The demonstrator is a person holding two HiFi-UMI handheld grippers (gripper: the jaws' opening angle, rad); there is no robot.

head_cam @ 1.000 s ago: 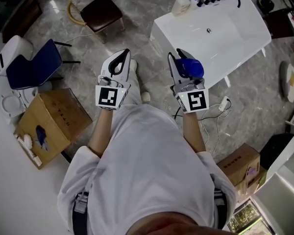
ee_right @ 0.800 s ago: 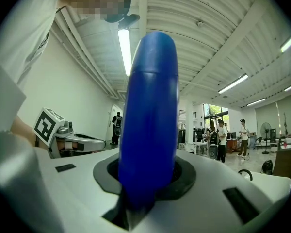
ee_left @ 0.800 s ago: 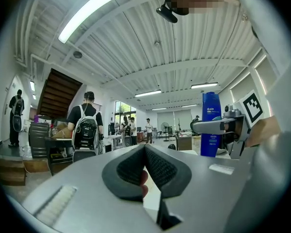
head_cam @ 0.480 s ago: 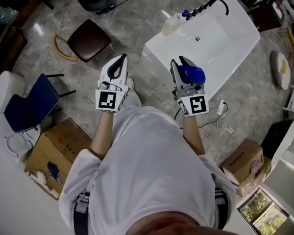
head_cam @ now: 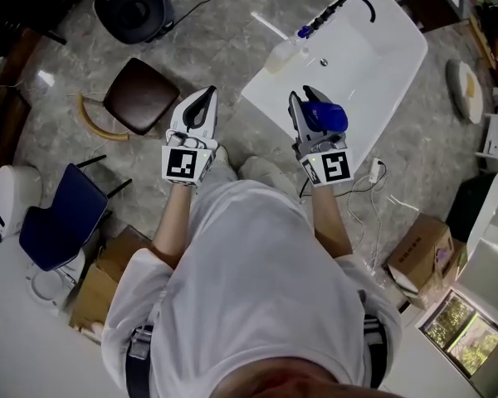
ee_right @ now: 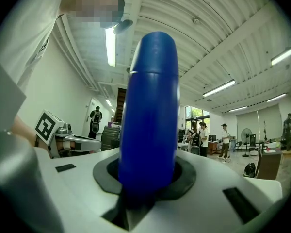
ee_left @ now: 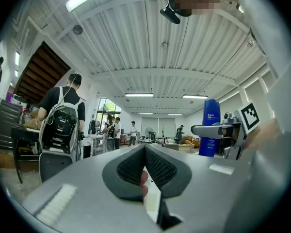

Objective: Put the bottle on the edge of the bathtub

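A blue bottle [head_cam: 324, 116] stands upright between the jaws of my right gripper [head_cam: 304, 103], which is shut on it. In the right gripper view the bottle [ee_right: 150, 110] fills the middle, clamped at its base by the gripper [ee_right: 148, 178]. The white bathtub [head_cam: 373, 65] lies on the floor just beyond that hand, its near edge below the bottle. My left gripper [head_cam: 205, 98] hovers level with the right, over the floor to the tub's left. Its pads meet with nothing between them in the left gripper view [ee_left: 145, 147]. The bottle [ee_left: 211, 128] also shows there at right.
A black faucet [head_cam: 349, 2] and a pale bottle [head_cam: 282, 56] sit on the tub's far edge. A brown stool [head_cam: 141, 95], a blue chair [head_cam: 58, 226] and cardboard boxes [head_cam: 423, 255] stand around. A cable with plug [head_cam: 373, 172] lies by the tub. People stand in the distance.
The floor and the tub have slid across the head view as the person turns and steps; the stool and chair have shifted down-left. Both grippers keep their pose, and the bottle stays held.
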